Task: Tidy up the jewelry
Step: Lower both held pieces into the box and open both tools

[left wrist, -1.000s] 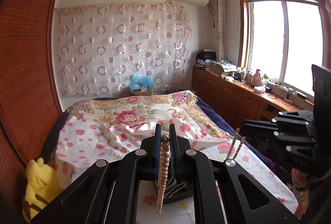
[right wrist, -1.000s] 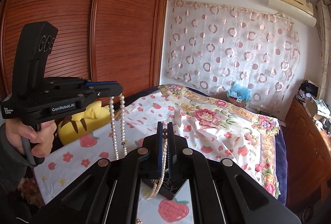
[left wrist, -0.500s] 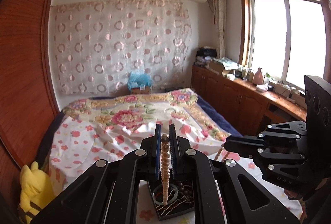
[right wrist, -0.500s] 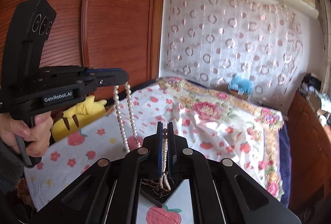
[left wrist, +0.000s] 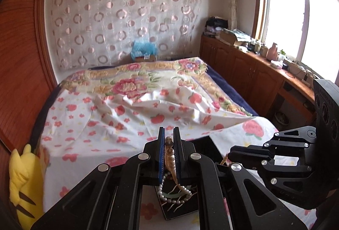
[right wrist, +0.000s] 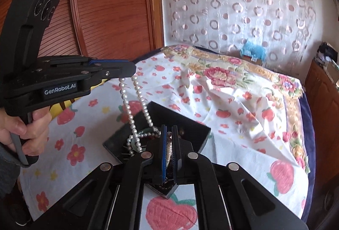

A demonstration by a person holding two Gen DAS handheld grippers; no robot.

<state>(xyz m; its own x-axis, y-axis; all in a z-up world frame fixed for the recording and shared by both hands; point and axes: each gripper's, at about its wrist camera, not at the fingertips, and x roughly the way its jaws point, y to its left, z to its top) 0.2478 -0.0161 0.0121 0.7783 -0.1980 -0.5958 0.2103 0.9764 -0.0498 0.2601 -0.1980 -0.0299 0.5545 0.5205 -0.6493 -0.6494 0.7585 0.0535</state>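
Observation:
A white pearl necklace (right wrist: 135,107) hangs in two strands from my left gripper (right wrist: 132,70), which is shut on it above an open black jewelry box (right wrist: 186,124) on the bed. Its lower end rests coiled inside the box (left wrist: 180,206). In the left wrist view the pearls (left wrist: 170,155) run between the shut fingers of my left gripper (left wrist: 168,138). My right gripper (right wrist: 168,134) is shut on another stretch of the same necklace, low over the box; it shows at the right in the left wrist view (left wrist: 231,153).
The box sits on a floral and strawberry-print bedsheet (left wrist: 127,115). A yellow plush toy (left wrist: 23,183) lies at the bed's left edge by the wooden wardrobe (right wrist: 106,7). Wooden cabinets (left wrist: 250,73) with clutter run under the window on the right.
Both grippers have moved down toward the box with the necklace. The strand's lower end has gone from hanging free to resting coiled in the box.

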